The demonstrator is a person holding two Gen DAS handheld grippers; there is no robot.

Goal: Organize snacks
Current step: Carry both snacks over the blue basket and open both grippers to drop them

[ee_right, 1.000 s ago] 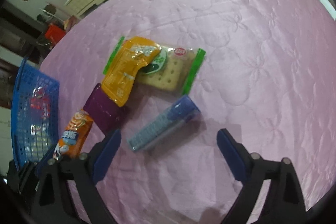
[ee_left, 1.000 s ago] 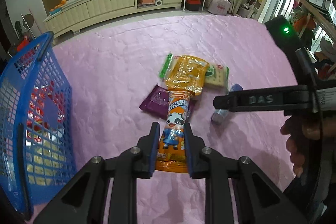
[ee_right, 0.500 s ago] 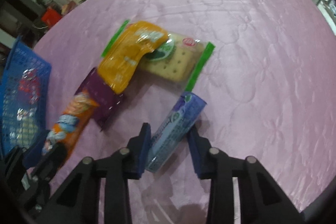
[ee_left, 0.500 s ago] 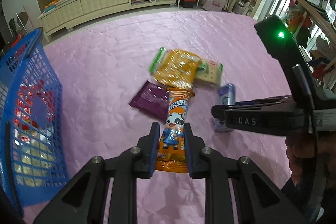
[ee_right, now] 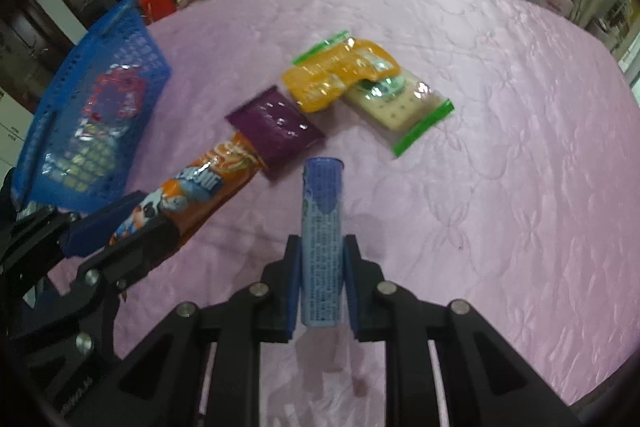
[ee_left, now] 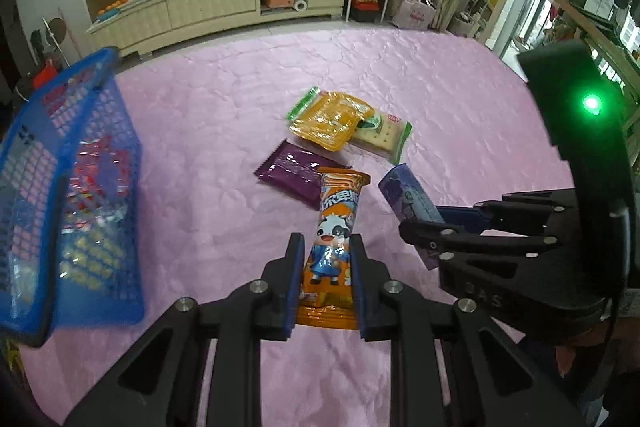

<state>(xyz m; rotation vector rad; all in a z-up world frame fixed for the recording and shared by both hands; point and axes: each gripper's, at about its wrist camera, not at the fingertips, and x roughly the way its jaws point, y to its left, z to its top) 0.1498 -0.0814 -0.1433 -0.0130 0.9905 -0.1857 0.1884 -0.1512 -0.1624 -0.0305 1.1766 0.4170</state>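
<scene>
A blue plastic basket [ee_left: 76, 195] with a mesh wall stands at the left edge of the pink quilted tabletop [ee_left: 224, 115]. Inside it lie a shiny red-and-white packet [ee_right: 114, 99] and, below that, a clear pack with pale yellow squares [ee_right: 80, 157]; I cannot read either.

The left hand-held gripper [ee_left: 325, 279] is clamped narrowly on a long orange snack bag [ee_left: 334, 247], printed with a cartoon cow in blue clothes and large characters near the top. The bag's lower end sits between the blue pads and its far end points toward the purple packet [ee_left: 296, 173], overlapping that packet's near corner in the left wrist view.

The right hand-held gripper [ee_right: 322, 287] is closed tight on a slim blue-violet tube-shaped pack [ee_right: 322, 239] covered in fine print; the pack sticks out forward beyond the pads, lifted just off the cloth with its shadow beneath.

Still lying on the tabletop, farther out, are the flat purple packet, a crinkly orange pouch [ee_right: 340, 77], and a clear cracker pack with green ends [ee_right: 400, 107]. The orange pouch lies partly over the cracker pack and just beside the purple packet.
</scene>
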